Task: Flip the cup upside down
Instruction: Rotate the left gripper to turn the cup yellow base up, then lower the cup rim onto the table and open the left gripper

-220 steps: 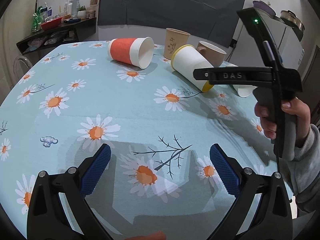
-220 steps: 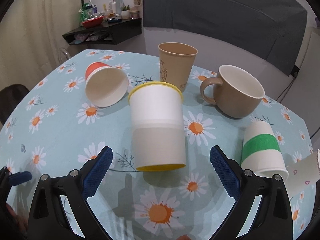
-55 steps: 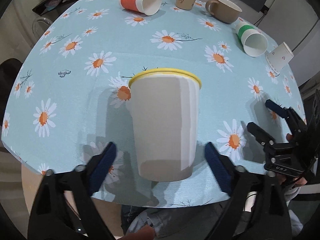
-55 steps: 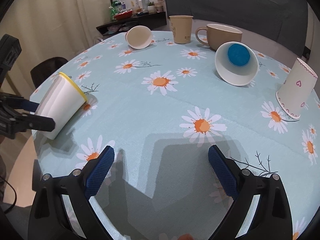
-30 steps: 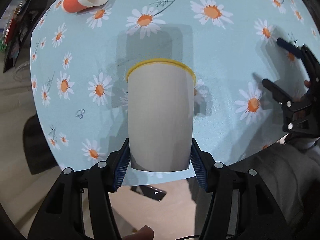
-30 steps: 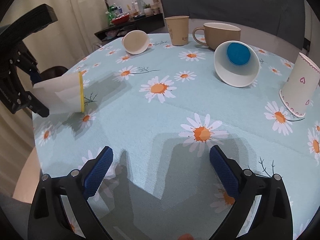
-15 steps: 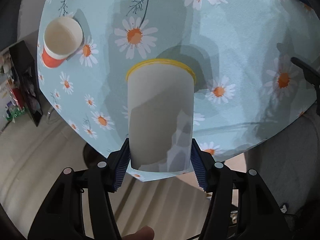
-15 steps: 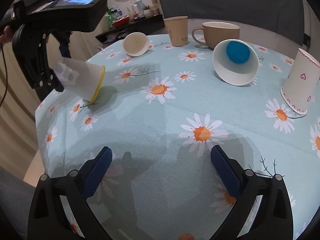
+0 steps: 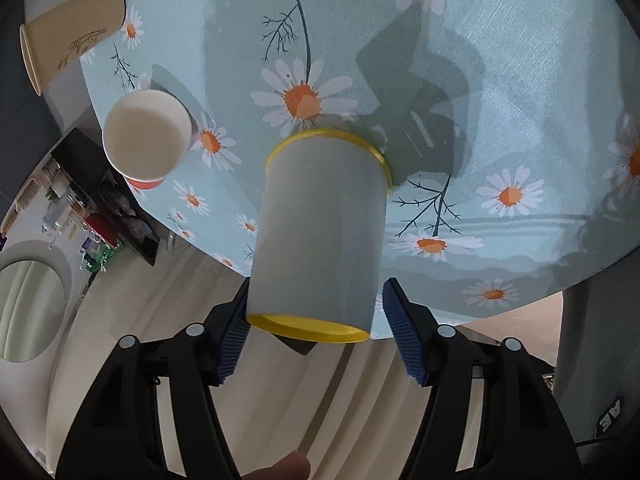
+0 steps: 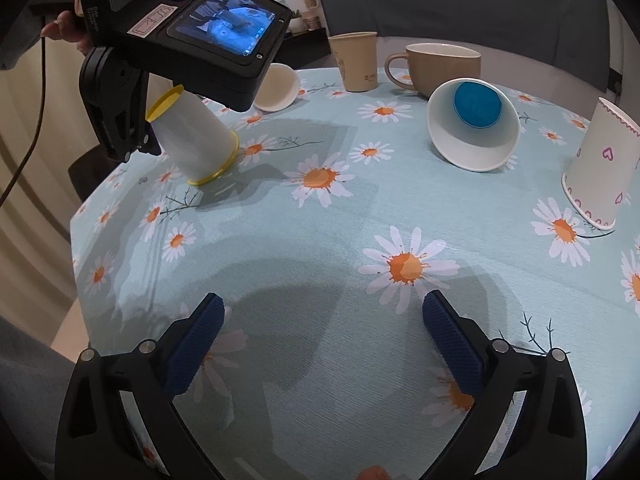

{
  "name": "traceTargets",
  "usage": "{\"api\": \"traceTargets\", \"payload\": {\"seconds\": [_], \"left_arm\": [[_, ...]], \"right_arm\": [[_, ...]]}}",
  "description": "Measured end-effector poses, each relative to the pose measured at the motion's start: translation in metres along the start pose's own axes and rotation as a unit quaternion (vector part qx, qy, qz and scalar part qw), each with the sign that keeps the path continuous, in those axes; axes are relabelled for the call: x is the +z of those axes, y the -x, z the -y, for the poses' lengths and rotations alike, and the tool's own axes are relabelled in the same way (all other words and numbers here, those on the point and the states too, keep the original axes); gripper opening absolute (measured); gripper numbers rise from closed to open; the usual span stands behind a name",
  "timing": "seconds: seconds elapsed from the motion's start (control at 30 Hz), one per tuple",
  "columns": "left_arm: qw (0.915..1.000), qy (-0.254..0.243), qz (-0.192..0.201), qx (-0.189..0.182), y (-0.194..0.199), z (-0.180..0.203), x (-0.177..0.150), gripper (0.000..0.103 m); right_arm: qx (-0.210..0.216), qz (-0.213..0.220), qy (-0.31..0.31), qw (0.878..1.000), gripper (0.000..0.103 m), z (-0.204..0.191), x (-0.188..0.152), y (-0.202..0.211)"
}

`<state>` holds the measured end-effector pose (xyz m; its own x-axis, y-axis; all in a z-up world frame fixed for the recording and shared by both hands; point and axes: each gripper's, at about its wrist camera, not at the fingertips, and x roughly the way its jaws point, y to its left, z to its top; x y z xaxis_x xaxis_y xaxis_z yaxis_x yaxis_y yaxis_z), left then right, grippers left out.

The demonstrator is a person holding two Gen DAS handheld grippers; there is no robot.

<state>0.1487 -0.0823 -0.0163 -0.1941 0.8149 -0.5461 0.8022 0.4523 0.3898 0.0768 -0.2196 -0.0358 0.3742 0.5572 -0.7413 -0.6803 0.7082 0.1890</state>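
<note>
The white cup with a yellow rim (image 9: 320,232) is mouth-down, tilted, with its rim edge touching the daisy tablecloth (image 9: 500,80). It also shows in the right wrist view (image 10: 192,136), leaning at the table's left side. My left gripper (image 9: 316,336) straddles the cup's base; the left pad touches it and the right pad (image 9: 404,336) stands a little off it. The left gripper body (image 10: 120,120) is above the cup. My right gripper (image 10: 320,340) is open and empty over the near table.
An orange and white cup (image 9: 146,140) lies on its side; a tan paper cup (image 10: 356,62), a beige mug (image 10: 440,66), a white cup with a blue bottom (image 10: 472,124) and an upside-down heart-print cup (image 10: 600,168) are farther right. The table edge is close to the yellow-rimmed cup.
The left gripper has turned the cup further over and lowered its rim to the cloth. Its jaws have eased apart, the right pad now off the cup. The right gripper has stayed put.
</note>
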Motion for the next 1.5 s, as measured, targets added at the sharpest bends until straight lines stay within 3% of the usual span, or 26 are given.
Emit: {"api": "traceTargets", "payload": {"seconds": [0.17, 0.47, 0.67, 0.83, 0.93, 0.97, 1.13, 1.37, 1.5], "left_arm": [[0.9991, 0.018, 0.039, -0.005, 0.019, -0.001, -0.009, 0.085], [0.9894, 0.082, 0.120, 0.010, 0.028, -0.003, -0.056, 0.092], [0.9705, 0.144, 0.193, 0.009, 0.026, 0.010, -0.108, 0.092], [0.9423, 0.202, 0.267, -0.005, 0.010, 0.027, -0.150, 0.092], [0.9170, 0.236, 0.321, -0.025, -0.003, 0.039, -0.170, 0.092], [0.9043, 0.252, 0.344, -0.025, -0.006, 0.042, -0.176, 0.092], [0.8221, 0.356, 0.444, -0.008, -0.027, 0.050, -0.194, 0.092], [0.7299, 0.431, 0.529, -0.036, -0.051, 0.069, -0.180, 0.092], [0.6551, 0.495, 0.570, -0.036, -0.063, 0.083, -0.177, 0.095]], "right_arm": [[0.001, 0.000, -0.001, 1.000, 0.096, 0.000, -0.001, 0.000], [-0.006, 0.003, -0.004, 1.000, 0.095, -0.001, 0.000, 0.000], [-0.032, 0.010, -0.015, 0.999, 0.095, -0.005, 0.004, -0.003], [-0.056, 0.031, -0.017, 0.998, 0.095, -0.015, 0.008, -0.002], [-0.069, 0.041, -0.005, 0.997, 0.095, -0.024, 0.009, -0.001], [-0.073, 0.044, -0.001, 0.996, 0.095, -0.028, 0.009, 0.000], [-0.088, 0.049, 0.014, 0.995, 0.095, -0.042, 0.010, 0.003], [-0.108, 0.052, 0.007, 0.993, 0.095, -0.049, 0.011, 0.004], [-0.111, 0.062, 0.001, 0.992, 0.095, -0.049, 0.010, 0.005]]}}
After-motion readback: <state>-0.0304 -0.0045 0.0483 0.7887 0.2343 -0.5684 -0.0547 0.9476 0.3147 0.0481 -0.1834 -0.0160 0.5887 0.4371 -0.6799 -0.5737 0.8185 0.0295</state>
